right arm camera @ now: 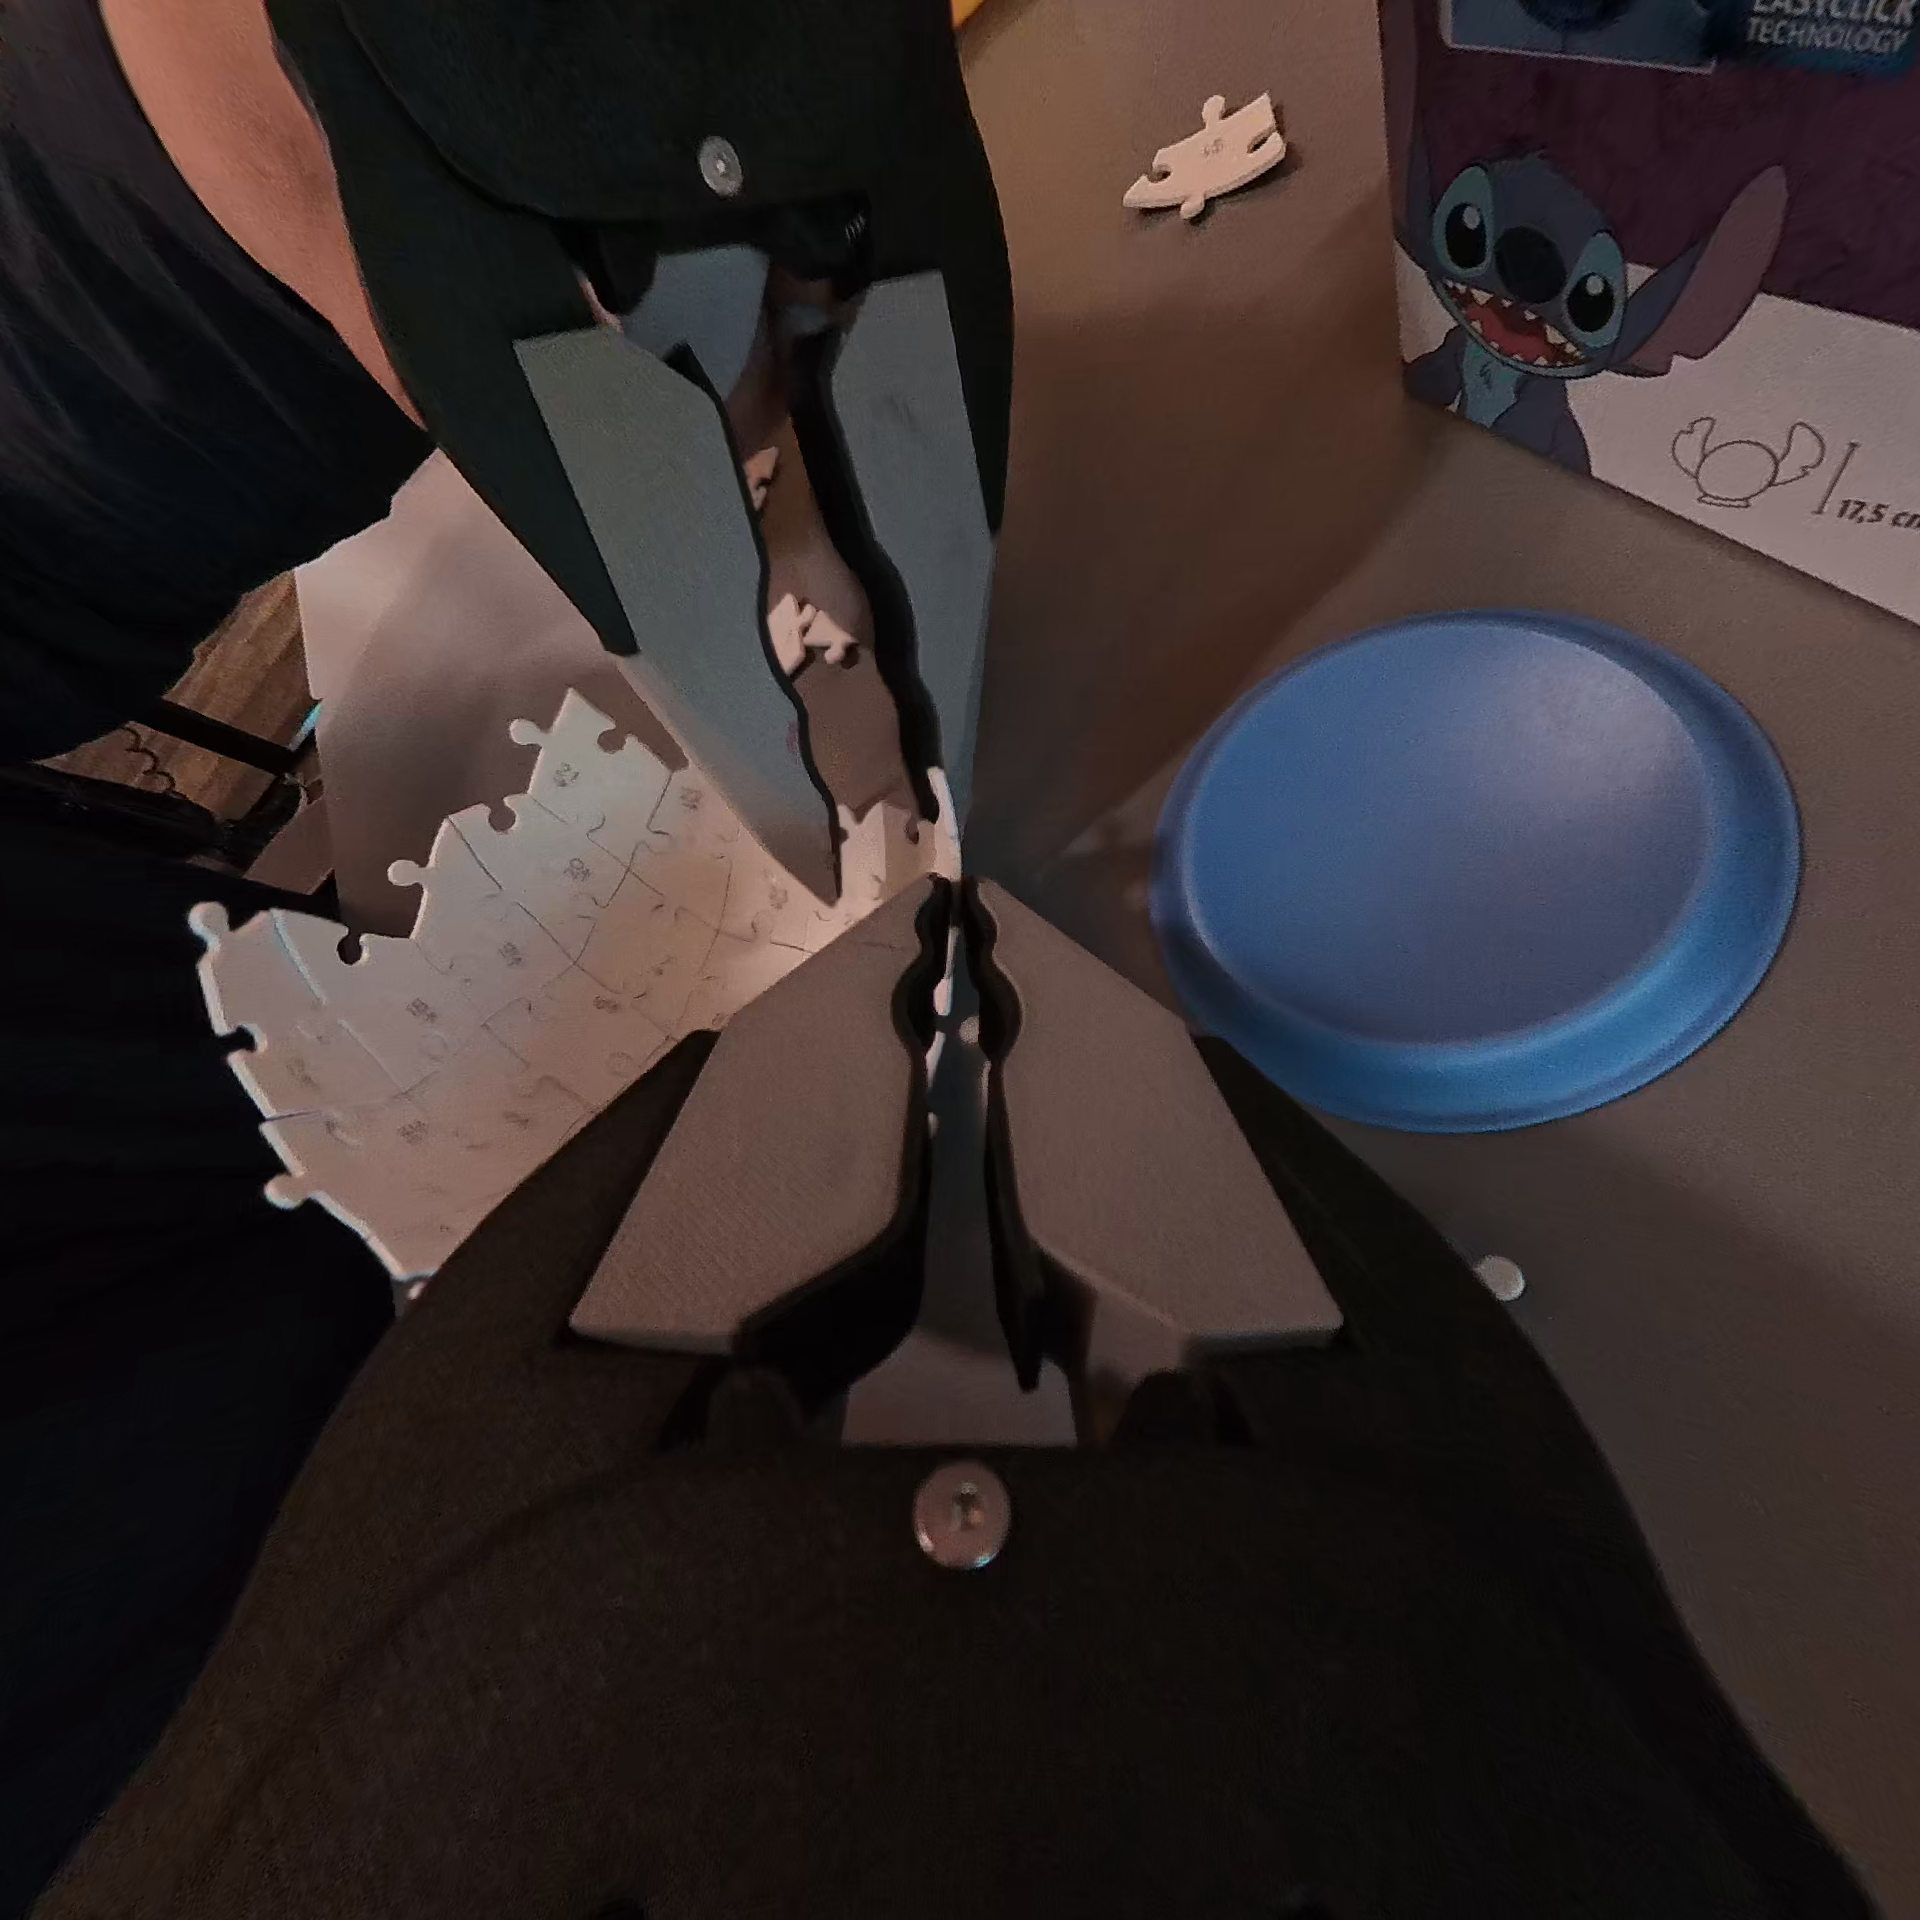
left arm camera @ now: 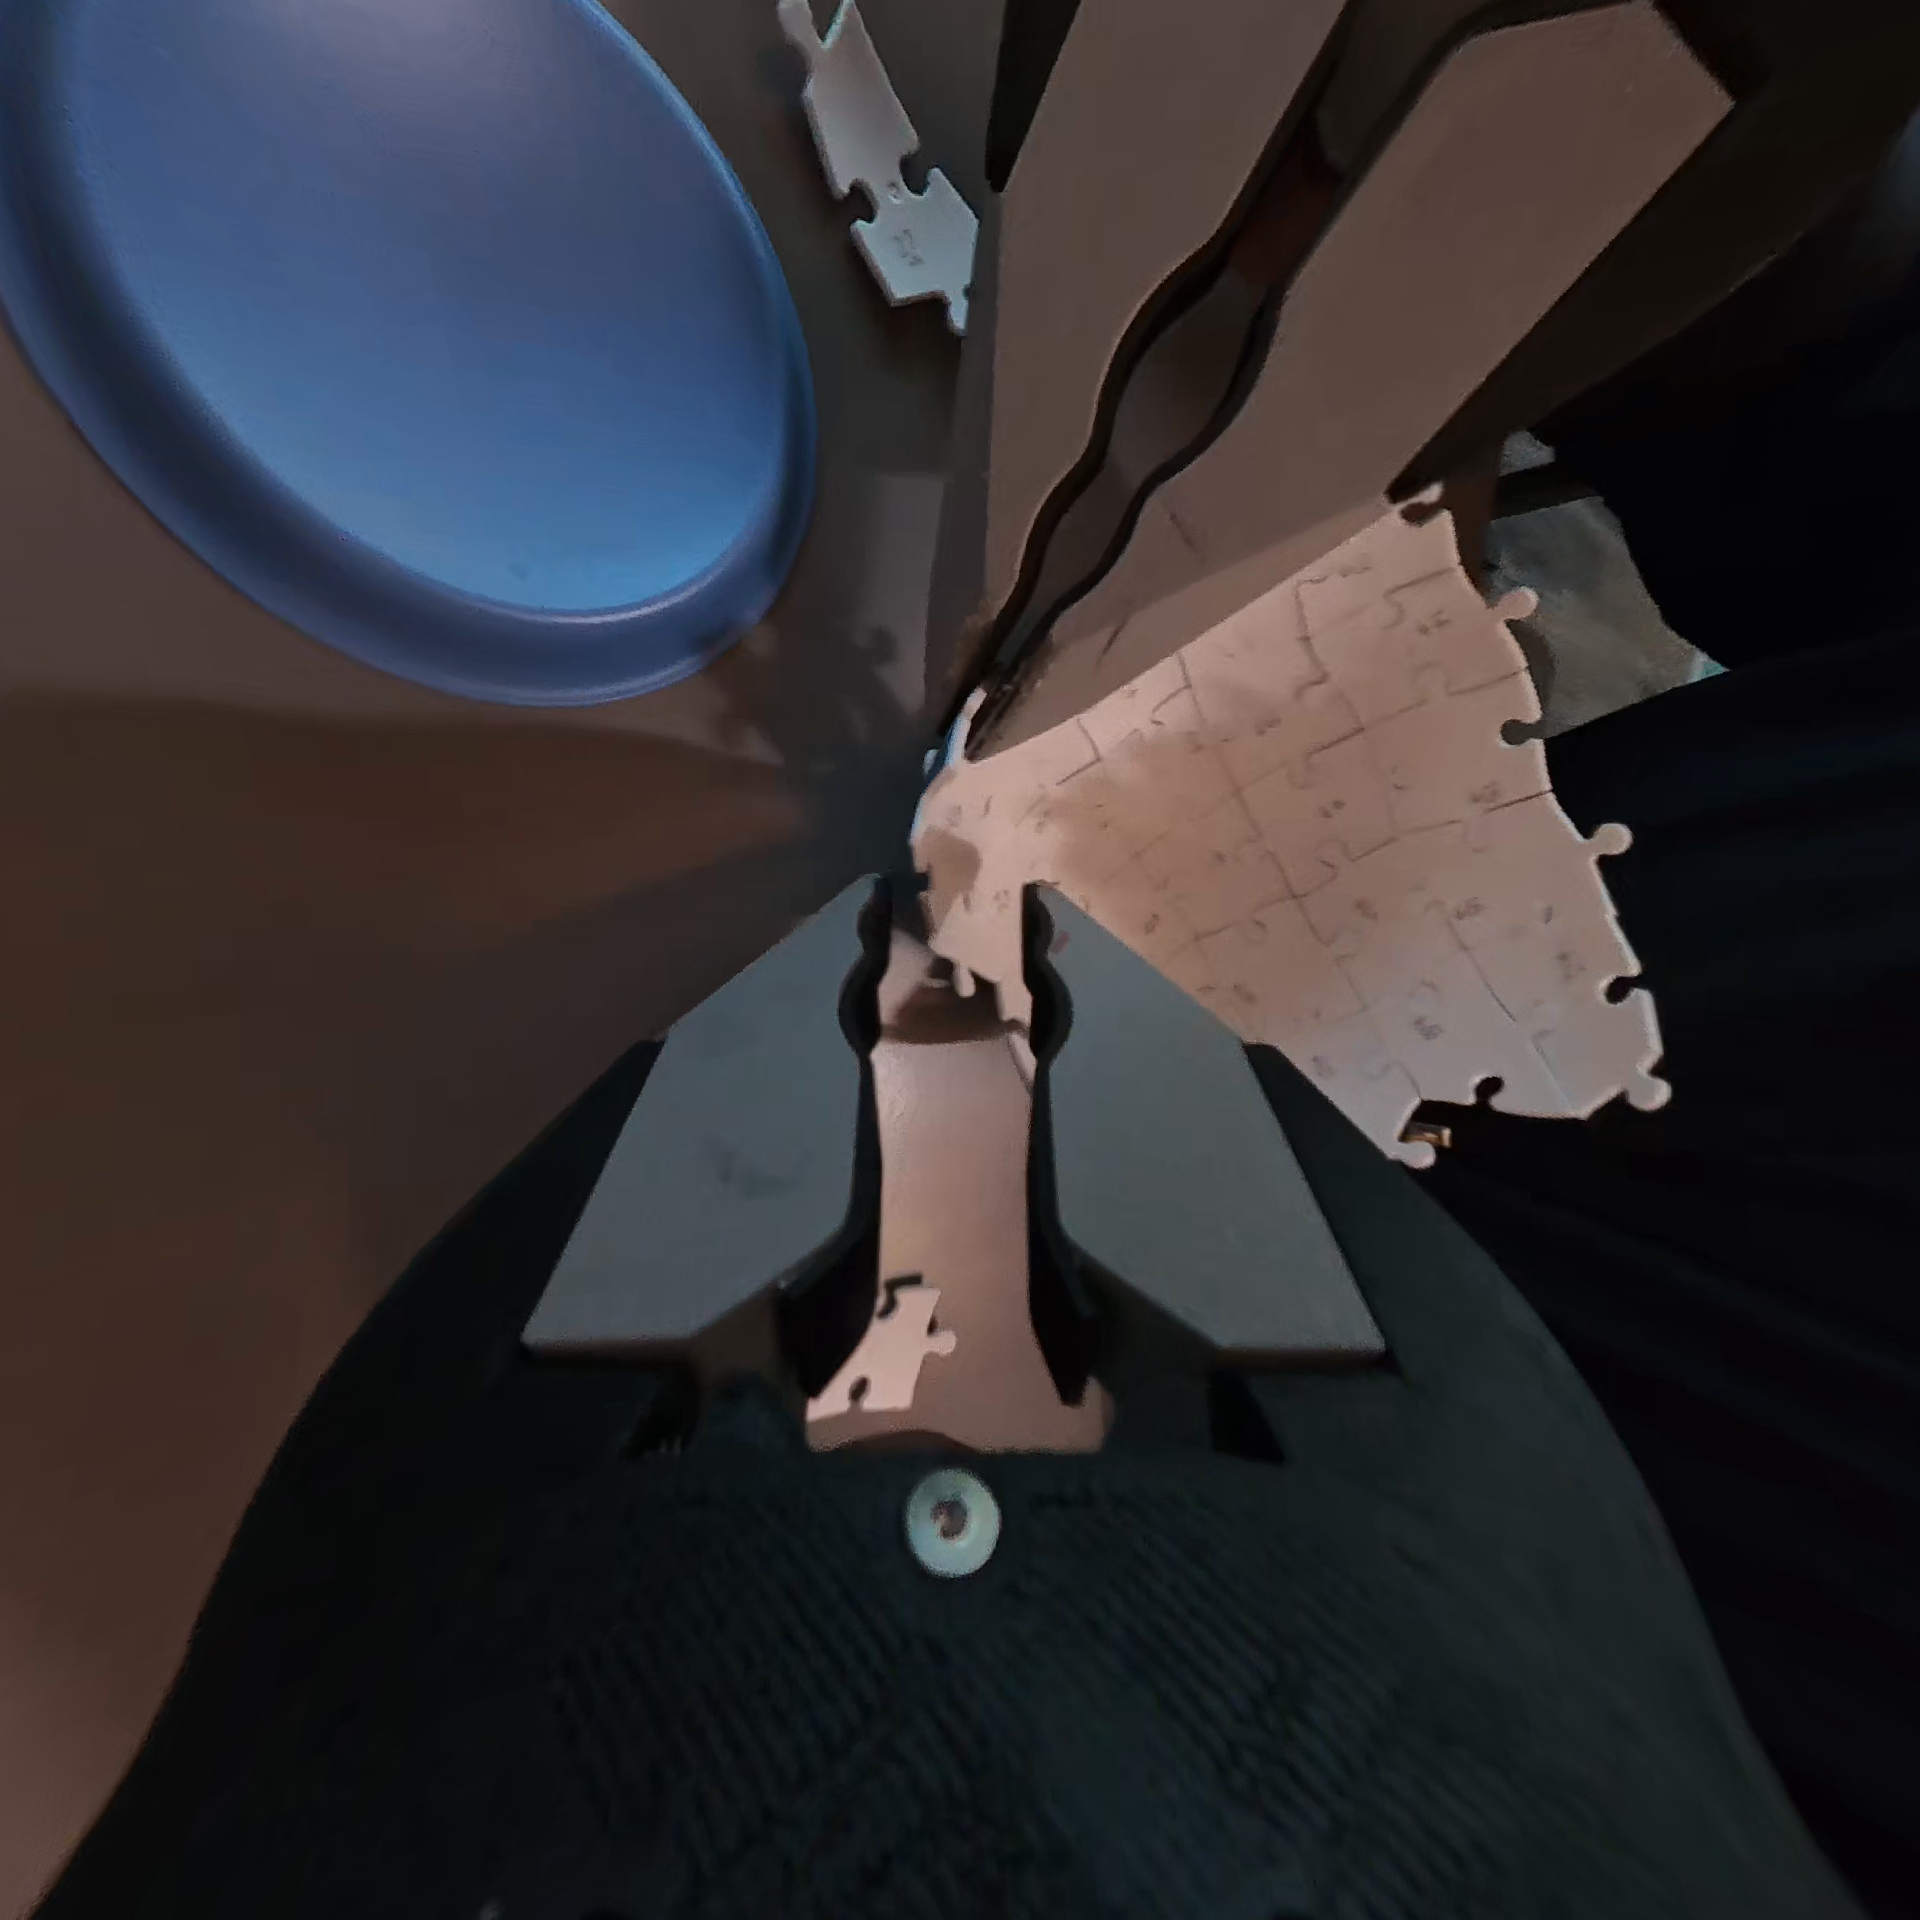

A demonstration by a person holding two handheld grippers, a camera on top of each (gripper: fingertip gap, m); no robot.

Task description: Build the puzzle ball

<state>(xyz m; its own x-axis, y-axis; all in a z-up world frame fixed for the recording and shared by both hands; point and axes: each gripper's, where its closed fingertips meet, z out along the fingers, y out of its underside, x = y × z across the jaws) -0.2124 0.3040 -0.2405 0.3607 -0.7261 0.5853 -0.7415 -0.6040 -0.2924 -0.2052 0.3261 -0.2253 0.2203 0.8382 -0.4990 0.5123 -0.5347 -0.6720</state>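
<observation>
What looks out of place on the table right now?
Nothing looks damaged or spilled. Both claws, left and right, meet at the edge of the curved puzzle section. Loose pieces lie scattered, one far off near the picture box, away from the blue dish.

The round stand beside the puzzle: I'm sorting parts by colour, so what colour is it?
The round stand is plain blue; the right wrist view shows it best.
</observation>
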